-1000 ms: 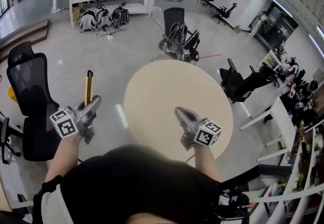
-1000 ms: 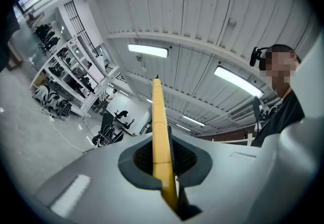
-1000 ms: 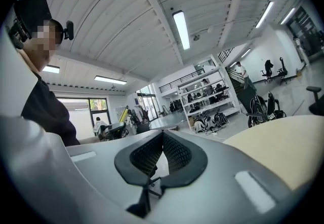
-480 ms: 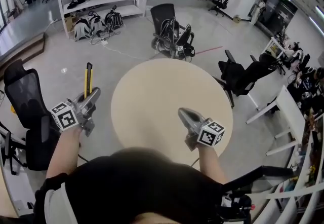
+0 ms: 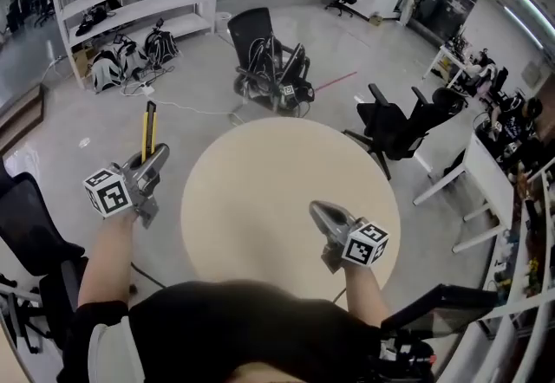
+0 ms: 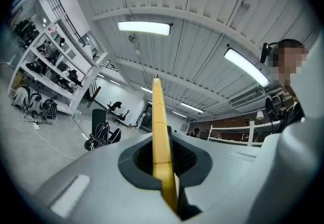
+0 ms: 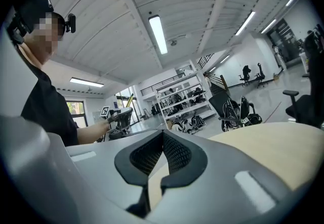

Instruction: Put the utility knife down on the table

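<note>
Nothing is set down yet: the left gripper (image 5: 157, 156), jaws clamped on the utility knife (image 5: 149, 126), hovers off the table (image 5: 260, 156) at its nine o'clock — the right gripper (image 5: 316, 208) is closed and empty.

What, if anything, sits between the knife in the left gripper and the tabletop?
Nothing visible. The left gripper holds the utility knife over the floor, left of the round table. Its top looks bare on that side. The right gripper, shut and empty, hovers over the near right part, off the path.
</note>
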Tool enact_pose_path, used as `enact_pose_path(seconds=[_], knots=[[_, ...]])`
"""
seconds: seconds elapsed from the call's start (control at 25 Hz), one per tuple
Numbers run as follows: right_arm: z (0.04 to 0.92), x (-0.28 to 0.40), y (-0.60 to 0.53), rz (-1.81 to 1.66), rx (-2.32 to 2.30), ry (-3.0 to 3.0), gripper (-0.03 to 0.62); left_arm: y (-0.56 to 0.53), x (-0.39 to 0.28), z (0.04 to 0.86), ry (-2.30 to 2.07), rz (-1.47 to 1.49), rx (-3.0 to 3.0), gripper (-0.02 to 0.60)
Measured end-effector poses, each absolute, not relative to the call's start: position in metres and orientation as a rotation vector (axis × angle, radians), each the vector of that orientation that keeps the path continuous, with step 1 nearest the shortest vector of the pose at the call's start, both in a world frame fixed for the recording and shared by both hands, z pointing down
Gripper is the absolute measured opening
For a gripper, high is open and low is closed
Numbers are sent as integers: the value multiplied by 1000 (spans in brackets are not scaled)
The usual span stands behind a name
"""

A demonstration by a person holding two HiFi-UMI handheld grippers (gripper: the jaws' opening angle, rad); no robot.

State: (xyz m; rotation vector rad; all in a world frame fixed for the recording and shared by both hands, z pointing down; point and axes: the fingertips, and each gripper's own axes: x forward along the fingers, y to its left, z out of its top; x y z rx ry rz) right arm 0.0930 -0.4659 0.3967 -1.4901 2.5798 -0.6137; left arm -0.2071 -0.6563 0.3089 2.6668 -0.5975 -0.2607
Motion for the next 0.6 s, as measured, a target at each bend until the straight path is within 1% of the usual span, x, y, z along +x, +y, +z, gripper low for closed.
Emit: enact_pose_path(seconds=[0.16,0.28,0.44,0.6], knots=[[408,111,-530,-612,-1585,2533,15,-750,-190,315,-533,-197,2712,9],[410,138,-591,-594,-1631,2495,15,-823,-156,313,-462,-143,2770,9],[432,175,-606,-692,-1728,2389,15,-869,-76,342,-322,11,2752,9],[458,218,-628,-673,-1705,2398,15,-895,16,377,-251,129,2747,9]])
